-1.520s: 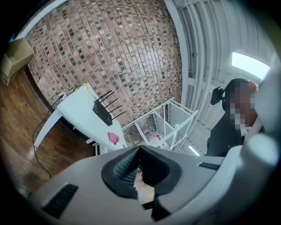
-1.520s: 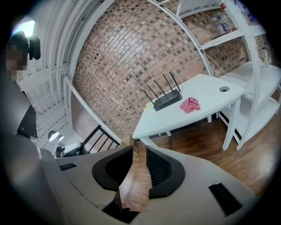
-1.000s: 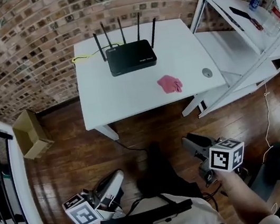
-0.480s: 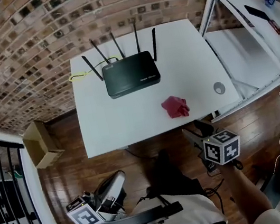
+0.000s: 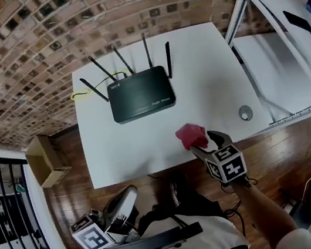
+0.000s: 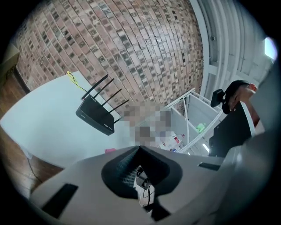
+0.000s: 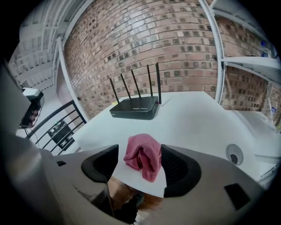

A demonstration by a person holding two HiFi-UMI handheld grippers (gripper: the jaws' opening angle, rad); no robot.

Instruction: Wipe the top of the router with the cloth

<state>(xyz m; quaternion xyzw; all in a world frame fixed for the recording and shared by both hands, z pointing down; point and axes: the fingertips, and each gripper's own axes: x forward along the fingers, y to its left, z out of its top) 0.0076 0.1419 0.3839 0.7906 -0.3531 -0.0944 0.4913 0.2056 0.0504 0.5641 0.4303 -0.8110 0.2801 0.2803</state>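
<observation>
Left gripper (image 5: 129, 193): jaws closed together, nothing between them, held low above the wood floor (image 5: 68, 202)

Router (image 5: 140, 94): flat on the white table (image 5: 209, 57), antennas raised

Pink cloth (image 5: 191, 135): crumpled at the near table edge, between the right gripper (image 5: 208, 141) jaws, which have just been opening and stand wide apart

The right gripper (image 5: 205, 141)'s jaws, having just been opening, are standing wide around the cloth (image 7: 142, 158). Ahead of the jaws, bare bench (image 7: 193, 118) is lying open up to the router (image 7: 135, 107), its antennas (image 7: 149, 83) rising beyond.
</observation>
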